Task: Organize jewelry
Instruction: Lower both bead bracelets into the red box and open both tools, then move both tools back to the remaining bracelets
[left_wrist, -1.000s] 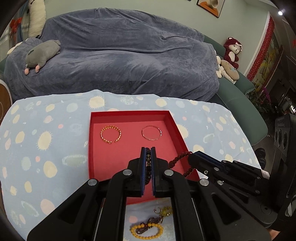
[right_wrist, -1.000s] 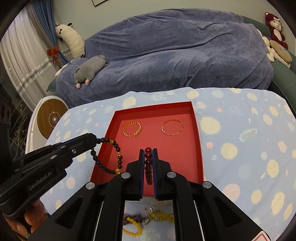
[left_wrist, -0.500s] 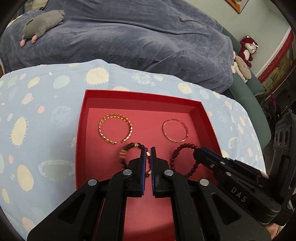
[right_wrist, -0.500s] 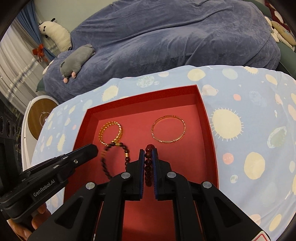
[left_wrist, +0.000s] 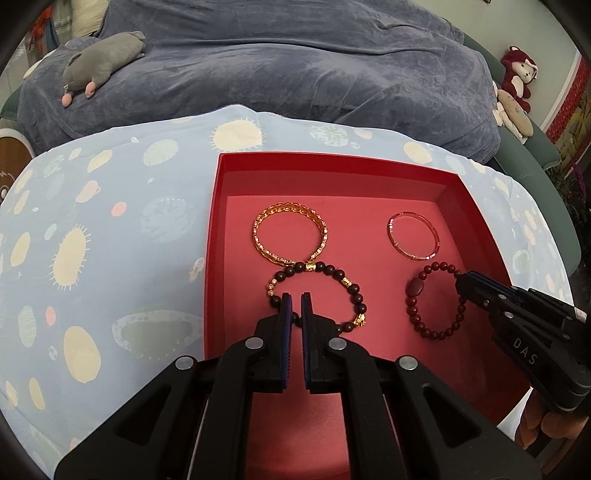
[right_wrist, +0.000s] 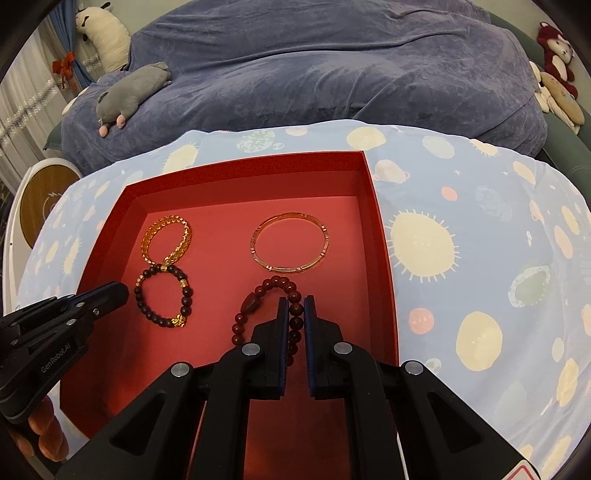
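A red tray (left_wrist: 332, 162) (right_wrist: 243, 166) lies on the patterned cloth. In it are a gold chain bangle (left_wrist: 290, 236) (right_wrist: 166, 240) and a thin rose-gold bangle (left_wrist: 413, 236) (right_wrist: 290, 242). My left gripper (left_wrist: 295, 299) (right_wrist: 118, 291) is shut on the near side of a dark bead bracelet (left_wrist: 321, 295) (right_wrist: 162, 295), which lies on the tray floor. My right gripper (right_wrist: 295, 302) (left_wrist: 465, 284) is shut on a dark red bead bracelet (right_wrist: 258, 306) (left_wrist: 436, 301), which also rests on the tray floor to the right.
A sofa under a blue-grey blanket (left_wrist: 295, 66) stands behind the table. A grey plush toy (left_wrist: 103, 59) lies on it at the left, and red and beige plush toys (left_wrist: 517, 74) sit at the right. A round wooden disc (right_wrist: 44, 203) stands at the left.
Both grippers have moved forward and down into the tray. The two bead bracelets hung in the air a second ago; now they lie on the tray floor.
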